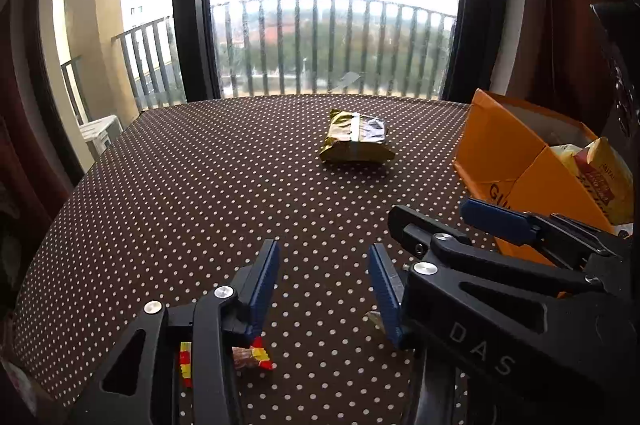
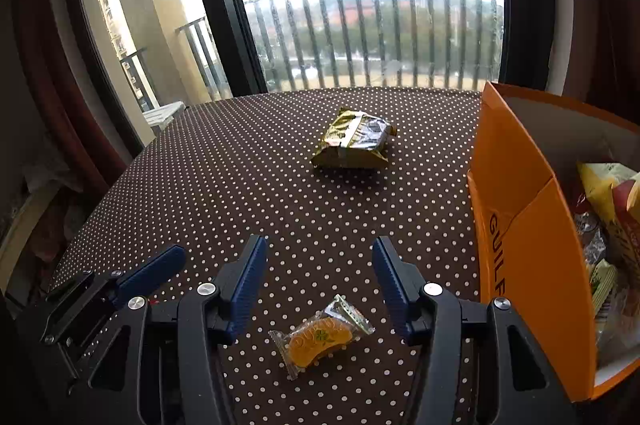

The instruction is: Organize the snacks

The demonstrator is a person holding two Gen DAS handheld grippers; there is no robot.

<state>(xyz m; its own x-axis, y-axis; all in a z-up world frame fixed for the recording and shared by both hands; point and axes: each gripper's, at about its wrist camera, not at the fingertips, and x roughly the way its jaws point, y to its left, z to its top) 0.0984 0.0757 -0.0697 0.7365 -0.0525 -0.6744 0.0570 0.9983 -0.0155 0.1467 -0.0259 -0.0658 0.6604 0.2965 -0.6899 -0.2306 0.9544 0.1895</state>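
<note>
Left hand-held gripper: your left hand-held gripper [image 1: 324, 281] hangs over the near part of the surface with its jaws parted and nothing between the blue pads.
Red-and-yellow candy: a small wrapped candy [image 1: 252, 357] lies on the surface just beneath your left finger [image 1: 262, 285], partly hidden by it; you are not gripping it.
Right hand-held gripper: your right hand-held gripper [image 2: 320, 281] has its jaws standing well apart and holds nothing.
Orange jelly snack: a clear-wrapped, orange wedge-shaped snack [image 2: 322, 339] lies flat on the surface between and below your right fingers, touching neither pad.
Gold packet: a crinkled gold and silver foil snack packet [image 2: 354, 139] lies alone toward the far edge of the surface, well apart from both of your grippers.
Orange box: an open orange cardboard box [image 2: 516, 185] stands along the right edge of the surface, just beside your right gripper.
Box contents: yellow snack bags [image 2: 604, 185] and other wrapped snacks already sit inside it; you cannot make out each one.
Surface: a brown cloth with white polka dots [image 2: 240, 165] covers it.
Background: a window and balcony railing [image 2: 376, 33] stand beyond the far edge.
</note>
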